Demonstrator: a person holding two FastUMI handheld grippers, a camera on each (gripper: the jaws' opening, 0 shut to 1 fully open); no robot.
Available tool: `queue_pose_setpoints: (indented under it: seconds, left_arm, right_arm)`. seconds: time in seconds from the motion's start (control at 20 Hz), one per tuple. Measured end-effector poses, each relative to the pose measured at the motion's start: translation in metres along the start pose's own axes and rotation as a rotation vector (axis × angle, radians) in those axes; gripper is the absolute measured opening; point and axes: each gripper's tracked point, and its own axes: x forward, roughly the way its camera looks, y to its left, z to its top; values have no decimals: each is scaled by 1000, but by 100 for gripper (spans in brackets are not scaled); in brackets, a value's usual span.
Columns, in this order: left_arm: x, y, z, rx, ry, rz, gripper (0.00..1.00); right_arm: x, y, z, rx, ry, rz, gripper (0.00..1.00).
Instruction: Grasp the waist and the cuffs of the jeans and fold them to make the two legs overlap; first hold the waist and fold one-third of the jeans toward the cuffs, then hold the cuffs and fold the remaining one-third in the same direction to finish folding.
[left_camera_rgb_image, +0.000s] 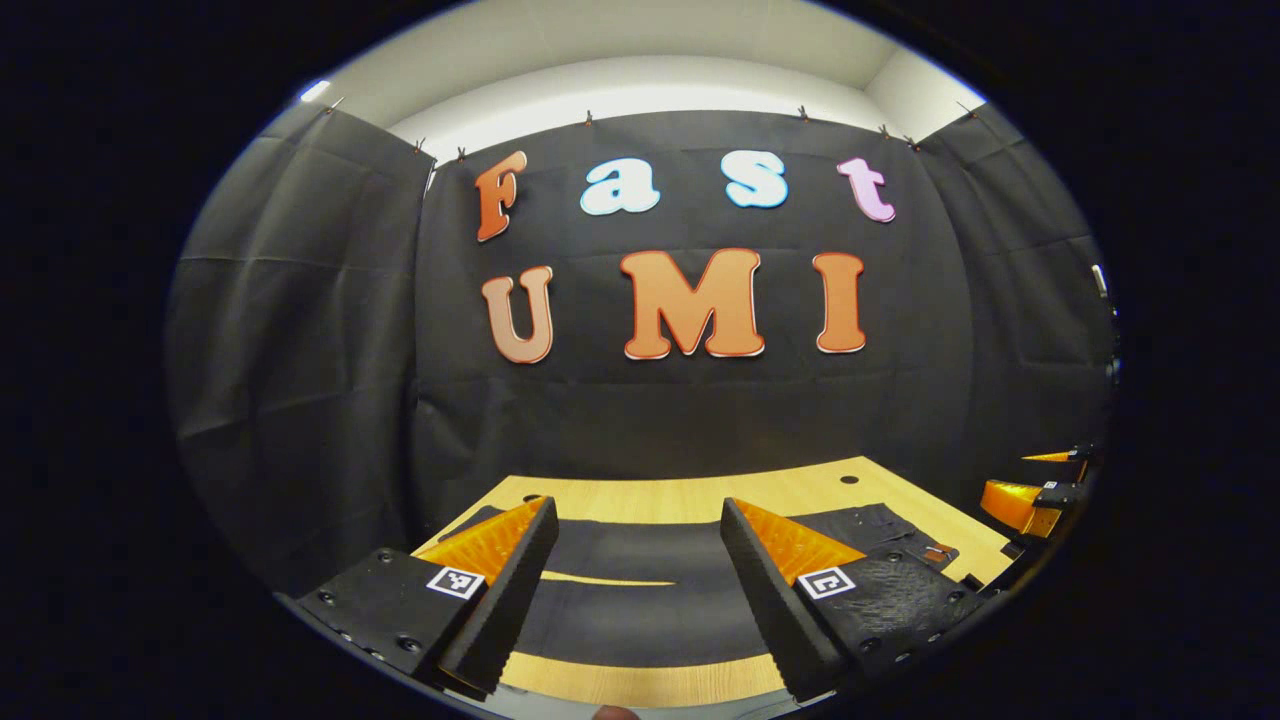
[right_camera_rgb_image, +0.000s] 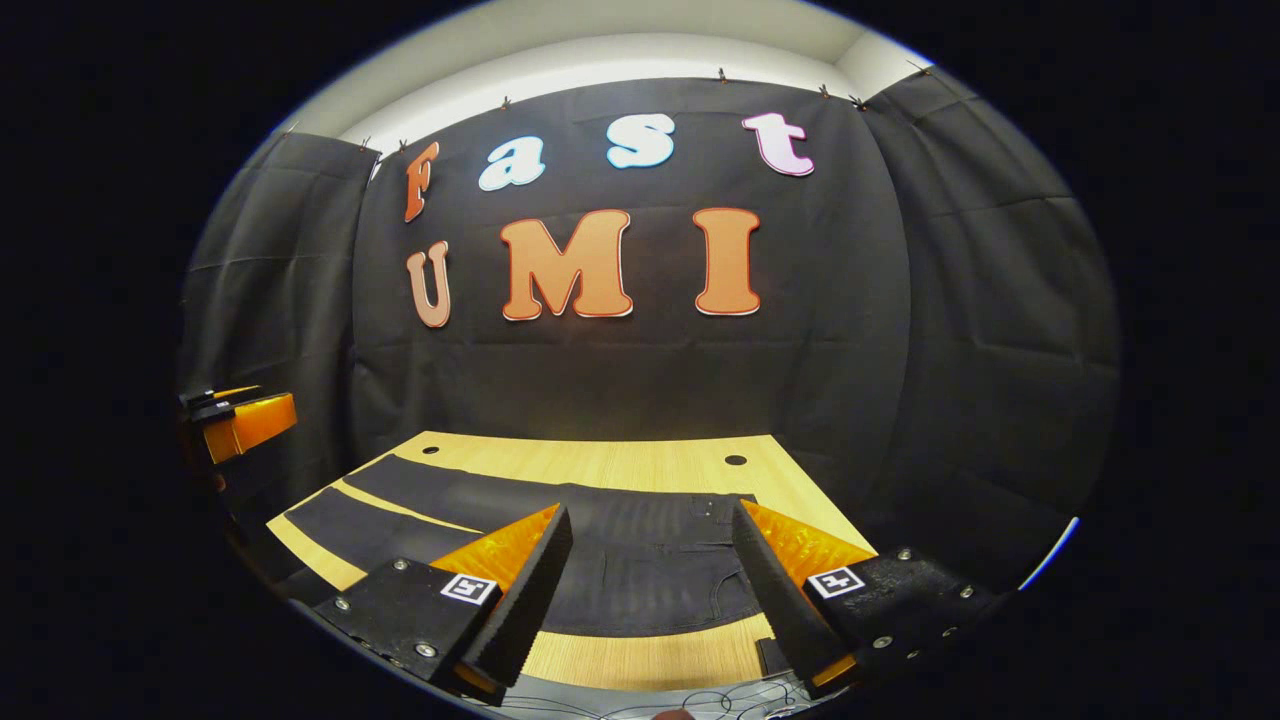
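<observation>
The black jeans are seen spread flat on the wooden counter, both legs still side by side, so the first fold is judged not yet begun. To do it well, the waist should be pinched at its near edge and the cuffs at theirs, both layers caught squarely, and the near leg carried over evenly so the seams line up.

The right hand-held gripper is held released, empty, above the counter; the waist end lies at its 12 o'clock, just beyond the fingertips. The left hand-held gripper is likewise spread and empty, with the legs stretched across at 12 o'clock and the waist off at 2 o'clock.
</observation>
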Motion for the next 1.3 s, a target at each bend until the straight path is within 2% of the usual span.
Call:
queue_pose_setpoints:
  seconds: [0.35, 0.4, 0.5, 0.7, 0.75, 0.8, 0.9, 1.0, 1.15, 1.3]
  left_arm:
    - [13, 62, -4, -13, 16, 207, 98]
    - [14, 70, -7, -21, 24, 240, 98]
    - [17, 89, -10, -28, 28, 288, 98]
    - [37, 125, -37, -108, 123, 310, 98]
    - [48, 124, -53, -104, 207, 259, 98]
    - [44, 125, -75, -55, 332, 203, 97]
    - [73, 157, -82, 24, 317, 244, 100]
    - [87, 178, -109, 23, 405, 256, 99]
    - [111, 211, -143, -125, 509, 254, 99]
    - [124, 253, -180, -243, 627, 302, 99]
  right_arm:
    - [6, -10, -15, 27, 77, 8, 98]
    - [7, -9, -17, 39, 91, 13, 100]
    - [16, -10, -18, 46, 117, 18, 98]
    - [41, -11, -27, 69, 175, -20, 100]
    - [48, -11, -31, 74, 185, -41, 98]
    - [53, -11, -37, 84, 210, -70, 98]
    - [67, -4, -46, 113, 242, -106, 98]
    - [74, 0, -55, 136, 286, -142, 98]
    - [77, 0, -61, 155, 318, -219, 98]
    - [77, -2, -80, 208, 385, -295, 98]
